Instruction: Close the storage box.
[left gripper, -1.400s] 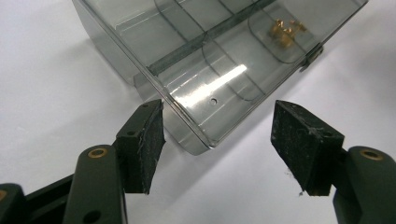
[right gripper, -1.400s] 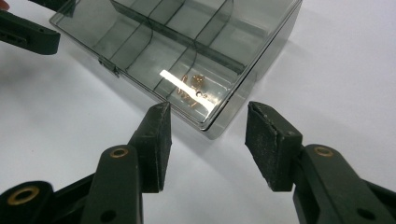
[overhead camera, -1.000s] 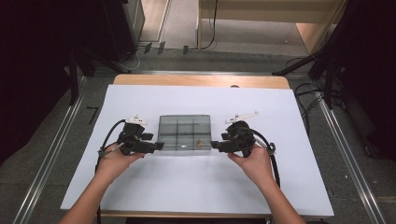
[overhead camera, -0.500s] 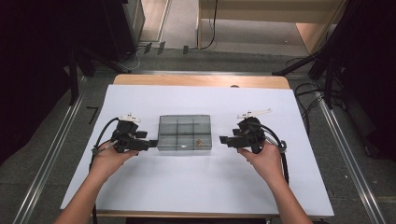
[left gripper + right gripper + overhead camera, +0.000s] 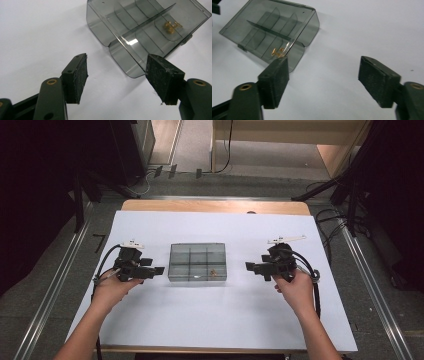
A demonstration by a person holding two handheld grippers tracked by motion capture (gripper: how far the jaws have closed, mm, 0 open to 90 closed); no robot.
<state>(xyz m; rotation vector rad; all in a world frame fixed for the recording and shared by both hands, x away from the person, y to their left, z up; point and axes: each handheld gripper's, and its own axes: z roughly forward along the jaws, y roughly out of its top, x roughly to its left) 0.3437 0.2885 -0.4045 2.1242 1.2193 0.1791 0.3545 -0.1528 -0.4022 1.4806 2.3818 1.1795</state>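
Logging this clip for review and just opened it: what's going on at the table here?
A person holds a gripper in each hand on either side of a smoky, divided plastic box on the white table. The left gripper and the right gripper are both open, apart from the box. The box is shut, with small brass parts in one compartment.

My own left pad hides the near corner of the smoky box (image 5: pixel 272 32) in the right gripper view, and the small brass pieces (image 5: pixel 277 51) beside it are too small for me to name. From above they shrink to a speck (image 5: pixel 213 271). The left gripper view's top edge crops the box's far side.
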